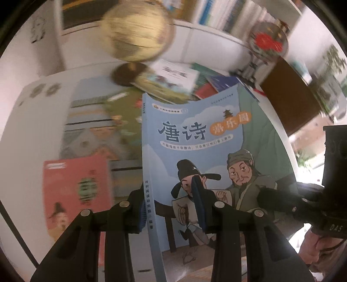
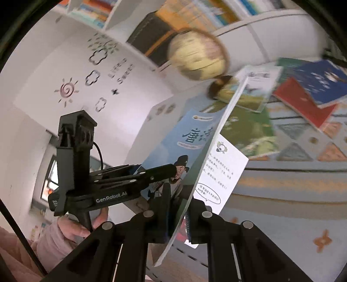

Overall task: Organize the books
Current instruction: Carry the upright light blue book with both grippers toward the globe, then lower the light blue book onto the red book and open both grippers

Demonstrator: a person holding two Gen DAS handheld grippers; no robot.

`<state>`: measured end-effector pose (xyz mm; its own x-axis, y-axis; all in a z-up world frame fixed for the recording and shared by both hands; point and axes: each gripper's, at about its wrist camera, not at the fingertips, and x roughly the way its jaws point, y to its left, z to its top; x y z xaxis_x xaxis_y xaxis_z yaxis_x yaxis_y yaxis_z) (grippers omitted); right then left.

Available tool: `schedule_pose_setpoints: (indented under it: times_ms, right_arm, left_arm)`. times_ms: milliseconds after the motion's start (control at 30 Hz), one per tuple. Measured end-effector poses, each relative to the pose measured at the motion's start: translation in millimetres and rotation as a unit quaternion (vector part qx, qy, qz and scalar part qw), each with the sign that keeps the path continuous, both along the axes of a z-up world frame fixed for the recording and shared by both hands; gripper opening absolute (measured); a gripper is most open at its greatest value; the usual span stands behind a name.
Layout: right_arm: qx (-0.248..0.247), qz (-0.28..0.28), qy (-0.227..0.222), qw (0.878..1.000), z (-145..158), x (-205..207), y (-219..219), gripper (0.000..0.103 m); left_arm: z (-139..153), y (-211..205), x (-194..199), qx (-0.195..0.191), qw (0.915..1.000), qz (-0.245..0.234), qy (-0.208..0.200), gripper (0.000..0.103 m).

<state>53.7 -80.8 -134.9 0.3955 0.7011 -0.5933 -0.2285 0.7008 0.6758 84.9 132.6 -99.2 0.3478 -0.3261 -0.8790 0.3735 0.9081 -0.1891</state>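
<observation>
A light-blue picture book (image 1: 195, 138) with two cartoon men on its cover hangs in the air above the table, held between both grippers. My left gripper (image 1: 167, 188) is shut on its spine side, one blue pad on the cover and the other behind. My right gripper (image 2: 182, 195) is shut on the opposite page edge, where the book (image 2: 190, 134) shows edge-on with a white inner page fanned out. The left gripper (image 2: 172, 170) also shows there, and the right gripper (image 1: 269, 197) enters the left wrist view.
Below lie a pink book (image 1: 76, 191), a patterned mat (image 2: 292, 184) and a loose pile of books (image 2: 303, 91). A globe (image 1: 136, 32) and a glass ornament with a red flower (image 1: 267, 41) stand behind, with a brown box (image 1: 290, 95) and bookshelves (image 1: 227, 13). A hand (image 2: 71, 230) holds the left gripper.
</observation>
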Motion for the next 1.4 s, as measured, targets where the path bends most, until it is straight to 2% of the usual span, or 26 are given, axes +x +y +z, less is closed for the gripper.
schedule_pose_setpoints:
  times_ms: [167, 367, 467, 667, 767, 867, 1000, 1400]
  right_arm:
    - [-0.003, 0.04, -0.005, 0.999, -2.3, 17.5, 58.0, 0.011]
    - [-0.01, 0.08, 0.009, 0.997, -17.1, 31.4, 121.6, 0.013]
    - [-0.009, 0.091, 0.027, 0.995, -31.4, 37.2, 146.6, 0.013]
    - [0.004, 0.084, 0.092, 0.992, -75.1, 44.7, 172.1, 0.013]
    - [0.002, 0.074, 0.134, 0.988, -98.6, 48.5, 180.1, 0.013]
    - [-0.021, 0.071, 0.164, 0.984, -118.1, 48.6, 189.2, 0.013]
    - [-0.026, 0.07, 0.201, 0.977, -138.0, 51.2, 197.3, 0.013]
    - [-0.027, 0.051, 0.248, 0.967, -162.3, 55.8, 198.8, 0.013]
  left_arm:
    - [6.2, 61.3, 5.7, -0.009, 0.9991, 0.041, -0.006, 0.032]
    - [-4.5, 119.4, 10.4, -0.012, 0.9969, 0.077, 0.007, 0.033]
    - [-15.6, 145.5, 11.3, -0.018, 0.9954, 0.092, 0.02, 0.033]
    - [-52.8, 183.0, 12.2, -0.022, 0.9916, 0.114, 0.057, 0.033]
    - [-78.4, 194.7, 12.6, -0.025, 0.9881, 0.123, 0.09, 0.033]
    - [-91.5, 201.4, 10.6, -0.02, 0.9865, 0.129, 0.099, 0.034]
    - [-99.4, 205.6, 10.9, -0.018, 0.9856, 0.131, 0.105, 0.035]
    - [-108.5, 216.1, 6.7, 0.004, 0.9848, 0.133, 0.111, 0.038]
